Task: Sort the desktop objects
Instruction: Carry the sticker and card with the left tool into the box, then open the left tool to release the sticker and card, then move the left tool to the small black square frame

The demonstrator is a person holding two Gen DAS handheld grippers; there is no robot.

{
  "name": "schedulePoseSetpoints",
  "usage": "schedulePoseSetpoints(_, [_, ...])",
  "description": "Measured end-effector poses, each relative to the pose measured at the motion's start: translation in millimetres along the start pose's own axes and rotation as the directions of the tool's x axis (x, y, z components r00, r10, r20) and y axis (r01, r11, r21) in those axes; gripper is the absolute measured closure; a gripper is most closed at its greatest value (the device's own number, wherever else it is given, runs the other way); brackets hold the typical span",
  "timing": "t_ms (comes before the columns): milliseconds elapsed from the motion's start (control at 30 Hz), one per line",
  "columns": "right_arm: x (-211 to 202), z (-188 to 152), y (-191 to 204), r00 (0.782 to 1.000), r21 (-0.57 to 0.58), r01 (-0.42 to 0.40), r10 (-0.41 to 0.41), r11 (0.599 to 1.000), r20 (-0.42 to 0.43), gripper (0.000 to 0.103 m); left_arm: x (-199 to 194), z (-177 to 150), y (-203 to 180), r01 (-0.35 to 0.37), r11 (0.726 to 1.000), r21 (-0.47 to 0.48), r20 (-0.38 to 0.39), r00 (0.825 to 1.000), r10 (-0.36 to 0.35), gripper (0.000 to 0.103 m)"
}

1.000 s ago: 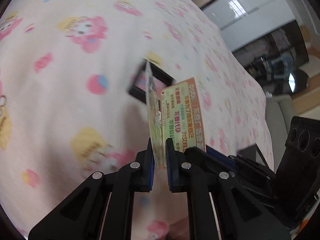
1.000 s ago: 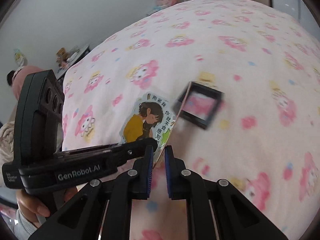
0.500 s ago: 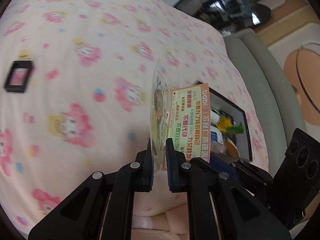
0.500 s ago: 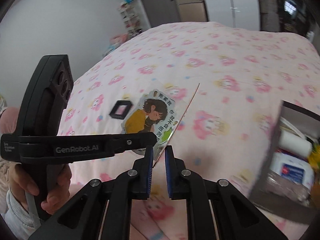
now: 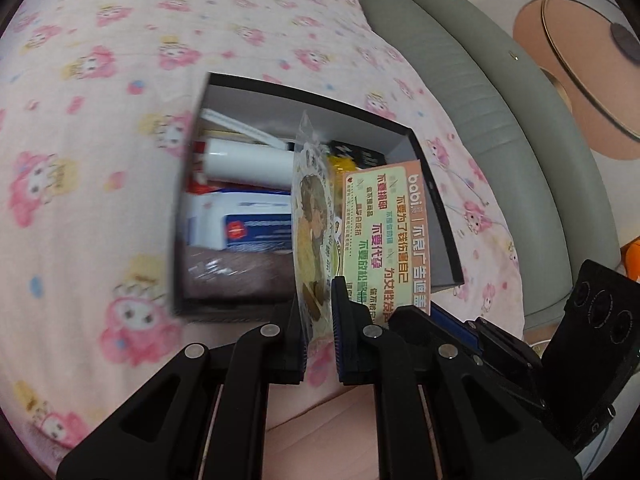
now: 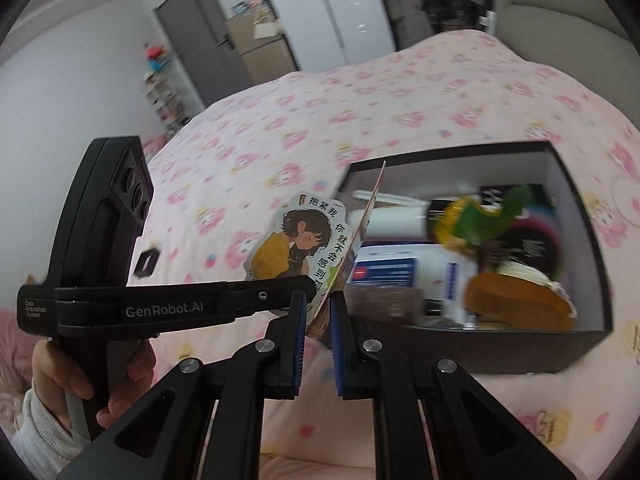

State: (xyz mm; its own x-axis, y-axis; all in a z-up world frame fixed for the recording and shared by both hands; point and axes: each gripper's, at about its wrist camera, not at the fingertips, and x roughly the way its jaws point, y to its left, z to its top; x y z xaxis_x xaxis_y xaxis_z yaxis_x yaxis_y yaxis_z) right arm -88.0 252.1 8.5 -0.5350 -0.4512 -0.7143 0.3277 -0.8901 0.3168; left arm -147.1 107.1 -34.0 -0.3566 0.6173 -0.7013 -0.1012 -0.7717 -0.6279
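Left wrist view: my left gripper (image 5: pixel 318 320) is clenched on a die-cut sticker in a clear sleeve (image 5: pixel 310 216), held edge-on and upright, its long axis running up and away from the jaws. Just to its right stands an orange-and-green printed card (image 5: pixel 384 232), also upright, with its print running lengthwise up the card; my right gripper (image 5: pixel 452 320) pinches its lower end. Both pieces hang over the near rim of an open black storage box (image 5: pixel 440 216) that sits on a pink cartoon-print cloth (image 5: pixel 100 120). Inside the box lie a white tube (image 5: pixel 246 162), a blue-and-white pack (image 5: pixel 248 226) and other items blurred by motion.

Right wrist view: my right gripper (image 6: pixel 318 316) grips the card (image 6: pixel 368 216) edge-on, so it shows as a thin line slanting up towards the box (image 6: pixel 480 344). The sticker (image 6: pixel 298 244) faces this camera, showing a curly-haired figure in yellow, top end up. My left hand (image 6: pixel 100 376) holds the other handle. A small black frame (image 6: pixel 147 262) lies well apart on the cloth.

My judgement: the box is partly filled; sticker and card are in the air at its edge, not yet inside, and the frame remains out.
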Motion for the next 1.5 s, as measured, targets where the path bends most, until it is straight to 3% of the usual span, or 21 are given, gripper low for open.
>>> schedulePoseSetpoints(100, [-2.1, 4.2, -31.8, 0.999, 0.062, 0.034, -0.035, 0.998, 0.015, 0.094, 23.3, 9.6, -5.4, -0.007, 1.000, -0.006, -0.011, 1.000, 0.007, 0.094])
schedulePoseSetpoints(167, [1.3, 5.5, -46.3, 0.999, 0.082, 0.050, -0.052, 0.995, 0.013, 0.094, 36.5, 14.9, -1.7, -0.047, 0.999, -0.014, -0.011, 0.999, 0.047, 0.083])
schedulePoseSetpoints(233, [5.9, 6.2, -58.0, 0.997, 0.094, 0.069, -0.070, 0.993, 0.009, 0.094, 43.5, 16.1, 2.8, -0.087, 0.996, -0.001, -0.021, 0.996, 0.087, 0.078])
schedulePoseSetpoints(433, [12.7, 1.9, -73.8, 0.990, 0.102, 0.142, -0.143, 0.985, 0.008, 0.094, 36.4, 14.7, 21.0, -0.113, 0.993, -0.019, -0.005, 0.994, 0.113, 0.065])
schedulePoseSetpoints(567, [2.5, 3.7, -70.0, 0.983, 0.095, 0.158, -0.166, 0.983, 0.076, 0.094, 21.5, 14.6, 27.8, -0.115, 0.993, -0.016, 0.057, 0.992, 0.115, 0.065])
schedulePoseSetpoints(700, [3.3, 8.3, -52.1, 0.989, 0.026, 0.110, -0.112, 0.994, 0.093, 0.094, 20.4, 10.9, 25.9, -0.109, 0.994, 0.018, 0.062, 0.992, 0.108, 0.067])
schedulePoseSetpoints(800, [24.0, 8.2, -46.5, 0.996, -0.004, 0.084, -0.084, 0.996, 0.009, 0.094, 37.8, 10.2, 25.5, -0.136, 0.990, 0.037, -0.009, 0.991, 0.136, 0.067])
schedulePoseSetpoints(900, [44.0, 2.3, -52.7, 0.991, 0.031, 0.108, -0.105, 0.994, -0.079, 0.094, 48.2, 10.8, 25.3, -0.139, 0.989, 0.047, -0.030, 0.990, 0.141, 0.068])
schedulePoseSetpoints(1100, [36.0, 0.0, -51.9, 0.992, 0.033, 0.110, -0.107, 0.993, -0.061, 0.094, 21.9, -3.7, 21.6, -0.128, 0.989, 0.075, 0.018, 0.992, 0.127, 0.068])
schedulePoseSetpoints(1500, [7.1, -8.4, 7.0, 1.000, -0.020, 0.002, -0.002, 1.000, -0.015, 0.093, -44.9, -40.5, 4.0, -0.126, 0.984, 0.128, 0.139, 0.984, 0.108, 0.071])
